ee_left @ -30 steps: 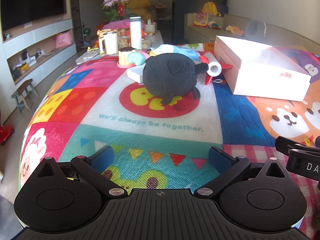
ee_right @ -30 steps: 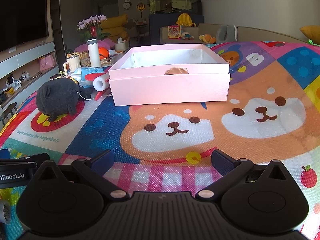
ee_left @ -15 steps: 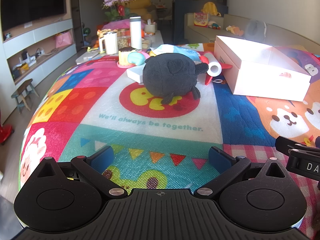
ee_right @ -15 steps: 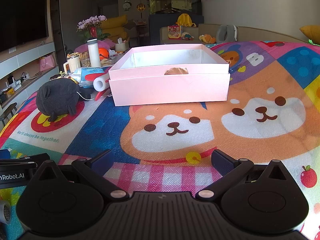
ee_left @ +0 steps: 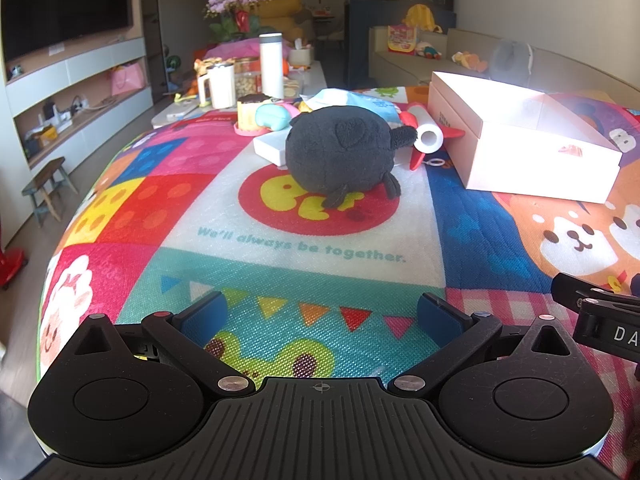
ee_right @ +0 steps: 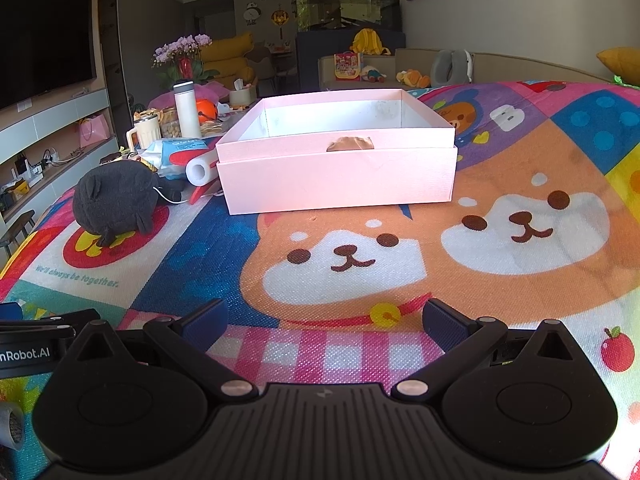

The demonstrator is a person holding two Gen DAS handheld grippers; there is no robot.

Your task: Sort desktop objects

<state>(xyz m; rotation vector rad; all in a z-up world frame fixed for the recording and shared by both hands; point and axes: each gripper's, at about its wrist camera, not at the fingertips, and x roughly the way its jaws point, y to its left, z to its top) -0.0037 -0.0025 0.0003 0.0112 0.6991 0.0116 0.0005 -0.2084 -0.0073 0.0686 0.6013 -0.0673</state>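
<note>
Both of your grippers sit low at the near edge of the play mat [ee_right: 520, 152], side by side. Left gripper [ee_left: 320, 316]: jaws spread wide, nothing between them. Right gripper [ee_right: 326, 318]: same, wide apart and empty.

The black plush toy [ee_left: 340, 148] lies on the red circle straight ahead of your left gripper, well apart from it. Behind it are a white roll [ee_left: 429, 138], a blue packet [ee_left: 360, 100] and a small flat white box [ee_left: 272, 148]; the toy touches or overlaps that flat box, can't tell which. The pink box [ee_right: 340, 168] stands open ahead of your right gripper, to the right of the toy, with only a little of its floor showing.

Risks: the toy is round and soft, so a shallow pinch will likely slip off or snag just a leg. Pushing into it could shove the clutter behind. Carrying low may clip the pink box's near wall and shift it.

The toy's long axis runs roughly left to right across the left view, tail end toward the roll; the face is not visible. The roll's open end points toward you.
</note>
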